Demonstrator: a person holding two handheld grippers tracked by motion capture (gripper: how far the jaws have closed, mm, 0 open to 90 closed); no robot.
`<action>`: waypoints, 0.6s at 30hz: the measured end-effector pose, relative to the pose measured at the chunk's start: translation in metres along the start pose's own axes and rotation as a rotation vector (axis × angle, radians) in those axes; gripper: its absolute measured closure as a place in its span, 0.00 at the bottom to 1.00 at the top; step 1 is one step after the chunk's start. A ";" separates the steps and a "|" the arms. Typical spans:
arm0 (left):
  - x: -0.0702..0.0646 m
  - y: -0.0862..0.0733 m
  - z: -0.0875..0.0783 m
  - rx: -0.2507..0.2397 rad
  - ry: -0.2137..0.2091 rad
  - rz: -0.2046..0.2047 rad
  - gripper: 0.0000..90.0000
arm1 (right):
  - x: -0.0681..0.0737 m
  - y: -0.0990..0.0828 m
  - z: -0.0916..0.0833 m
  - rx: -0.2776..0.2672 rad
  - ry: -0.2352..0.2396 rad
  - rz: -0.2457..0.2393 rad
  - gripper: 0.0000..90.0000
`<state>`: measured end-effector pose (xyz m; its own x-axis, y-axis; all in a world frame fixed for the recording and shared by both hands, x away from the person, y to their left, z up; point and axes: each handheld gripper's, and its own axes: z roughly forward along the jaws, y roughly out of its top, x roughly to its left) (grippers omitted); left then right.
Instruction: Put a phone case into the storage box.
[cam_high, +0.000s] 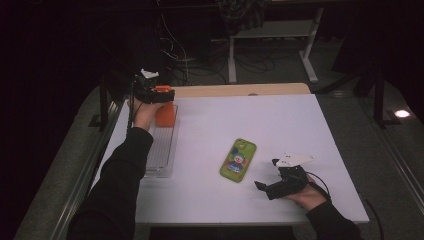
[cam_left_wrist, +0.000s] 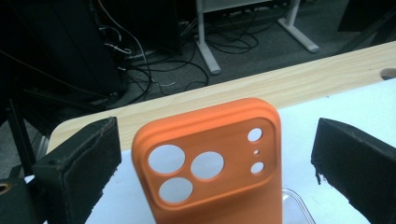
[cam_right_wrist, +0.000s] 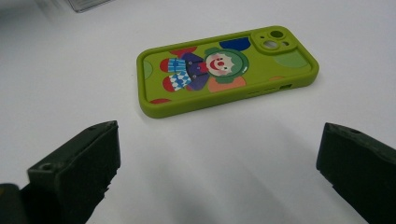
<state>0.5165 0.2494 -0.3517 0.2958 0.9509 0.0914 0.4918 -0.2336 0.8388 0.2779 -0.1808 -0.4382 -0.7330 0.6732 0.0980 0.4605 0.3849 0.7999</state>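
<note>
Orange case (cam_left_wrist: 210, 163) stands in the tray (cam_high: 161, 159), left tongs (cam_left_wrist: 212, 154) apart; right tongs (cam_right_wrist: 219, 158), apart, should take the green case (cam_right_wrist: 224, 70) next.

A white table (cam_high: 270, 125) ends at its far edge in a pale wood strip (cam_left_wrist: 187, 100), which has a small dark mark (cam_left_wrist: 388, 73) near one end, perhaps a hole. Beyond it, on the grey floor (cam_high: 280, 70), lie tangled cables (cam_high: 175, 55) beside the white legs (cam_high: 232, 65) of another desk. A bright spot (cam_high: 401, 113) shines on the floor at the right, and the room behind is dark.
</note>
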 end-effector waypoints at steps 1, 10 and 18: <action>0.001 0.001 -0.003 0.003 -0.005 0.001 0.01 | 0.000 0.000 0.000 0.000 0.000 -0.001 0.00; 0.007 0.002 -0.030 0.027 -0.112 0.036 0.01 | 0.000 0.000 -0.001 0.005 -0.001 0.005 0.00; 0.003 0.000 -0.057 0.023 -0.245 0.072 0.01 | 0.001 0.001 0.000 0.008 -0.003 -0.004 0.00</action>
<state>0.4705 0.2640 -0.3206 0.5192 0.8545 0.0151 0.4799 -0.3062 0.8221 0.2775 -0.1801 -0.4374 -0.7332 0.6737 0.0926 0.4615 0.3928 0.7955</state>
